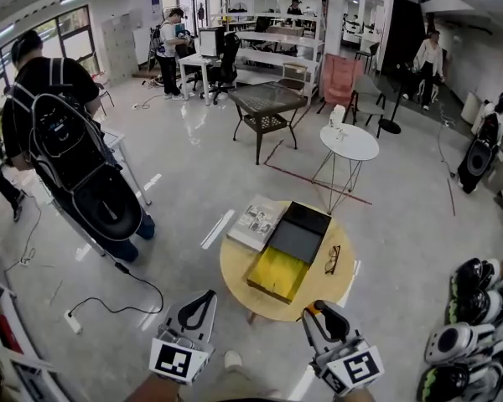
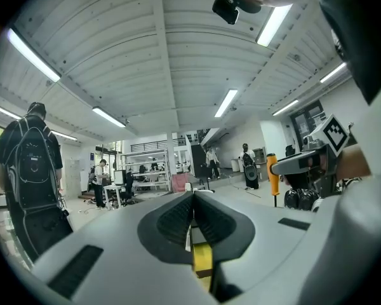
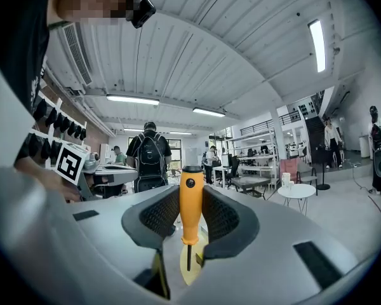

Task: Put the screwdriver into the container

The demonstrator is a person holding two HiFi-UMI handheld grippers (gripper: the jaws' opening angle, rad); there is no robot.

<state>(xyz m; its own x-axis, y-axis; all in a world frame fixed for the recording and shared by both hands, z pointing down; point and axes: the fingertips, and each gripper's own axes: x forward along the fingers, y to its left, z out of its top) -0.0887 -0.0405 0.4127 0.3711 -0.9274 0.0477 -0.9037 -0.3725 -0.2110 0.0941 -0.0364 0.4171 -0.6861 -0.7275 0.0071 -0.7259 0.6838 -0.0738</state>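
An orange-handled screwdriver (image 3: 190, 203) stands upright between the jaws of my right gripper (image 3: 190, 196), its thin shaft pointing down. In the head view the right gripper (image 1: 318, 308) hovers at the near edge of the round wooden table (image 1: 235, 268), shut on the orange handle (image 1: 318, 306). The container (image 1: 277, 273), an oblong box with a yellow near section and dark far sections, lies at the table's middle, just beyond both grippers. My left gripper (image 1: 206, 296) hangs off the table's near left edge. Its jaws (image 2: 193, 199) are pressed together with nothing in them.
A magazine (image 1: 256, 222) lies left of the container and a pair of glasses (image 1: 332, 259) right of it. A person with a black backpack (image 1: 63, 141) stands at the left. A small white round table (image 1: 349, 142) stands beyond. A cable (image 1: 117, 304) runs over the floor.
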